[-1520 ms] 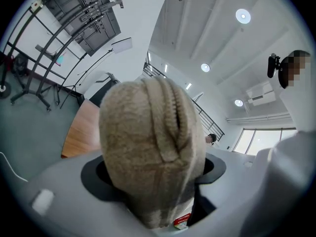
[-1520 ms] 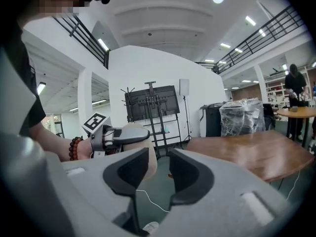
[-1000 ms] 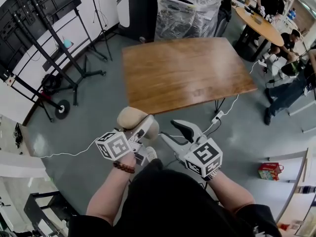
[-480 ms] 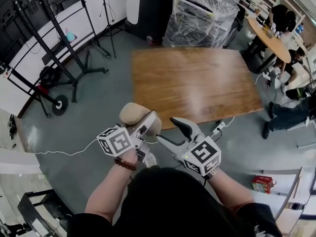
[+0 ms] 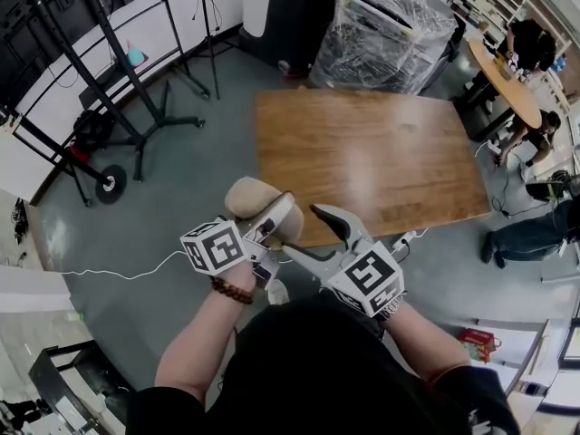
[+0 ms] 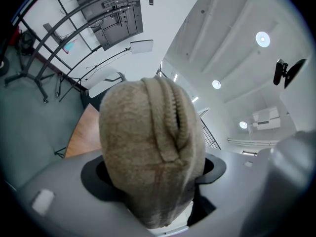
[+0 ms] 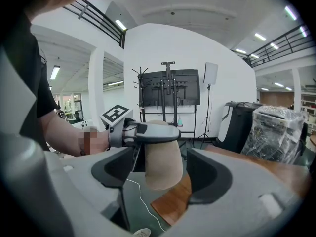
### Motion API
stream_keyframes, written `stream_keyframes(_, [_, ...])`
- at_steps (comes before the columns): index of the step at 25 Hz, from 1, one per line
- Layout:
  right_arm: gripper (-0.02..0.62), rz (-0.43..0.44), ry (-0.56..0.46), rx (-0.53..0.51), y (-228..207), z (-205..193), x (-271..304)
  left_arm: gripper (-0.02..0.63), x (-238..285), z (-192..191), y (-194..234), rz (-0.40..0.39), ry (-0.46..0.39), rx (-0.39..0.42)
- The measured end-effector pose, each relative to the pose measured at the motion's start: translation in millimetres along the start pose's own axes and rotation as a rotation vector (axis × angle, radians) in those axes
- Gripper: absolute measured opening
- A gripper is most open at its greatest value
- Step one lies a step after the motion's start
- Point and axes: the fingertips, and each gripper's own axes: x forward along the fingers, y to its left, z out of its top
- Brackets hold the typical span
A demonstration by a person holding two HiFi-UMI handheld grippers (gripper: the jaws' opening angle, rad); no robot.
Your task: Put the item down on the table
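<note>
**Tongs.** Left gripper [image 5: 269, 219]: clamped on the item [image 5: 246, 199], jaws set wide around its bulk. Right gripper [image 5: 313, 236]: jaws opening. The item stands in the gap between them, clear of both pads, so nothing is held on this side.

**Item.** Tan, fuzzy and rounded, with a zip-like seam down one face. It is carried in the air at the table's near-left corner, upper end toward the table [image 5: 381, 152].

**Change.** A second ago the right jaws stood narrower beside the item. The table's near edge then lay clear ahead of the item in the head view, and now the corner sits just behind it. Judgement: the right gripper has let go or was never needed. The carry has closed on the table, and the set-down has not begun.

**Surroundings, outward from the table.**
- Tabletop: wooden.
- Far side: a plastic-wrapped load [image 5: 394, 30].
- Left: black stands [image 5: 136, 89].
- Floor on the near side: a white cable [image 5: 109, 275].
- Right: seated people [image 5: 530, 48] at a round table.

**Not determinable.**
- Height of the item above the table, and whether it is over the wood or just short of it.
- Pad contact in the left gripper view, where the item fills the gap.
- The item's lower end, which is cut off by the gripper body.
- What kind of thing the item is.
</note>
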Motion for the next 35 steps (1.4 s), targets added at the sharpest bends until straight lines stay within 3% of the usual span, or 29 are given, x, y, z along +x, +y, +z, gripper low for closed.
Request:
stream_keyframes(10, [0.330, 0.078, 0.096, -0.114, -8.0, -5.0, 34.0, 0.393, 6.4, 8.1, 20.0, 0.011, -0.046, -0.170])
stream_keyframes(21, [0.337, 0.165, 0.157, -0.169, -38.7, -13.7, 55.8, 0.393, 36.5, 14.8, 33.4, 0.085, -0.077, -0.162])
stream_keyframes(35, [0.337, 0.183, 0.223, -0.160, -112.5, -32.1, 58.9, 0.393, 109.7, 6.2, 39.7, 0.123, -0.062, -0.176])
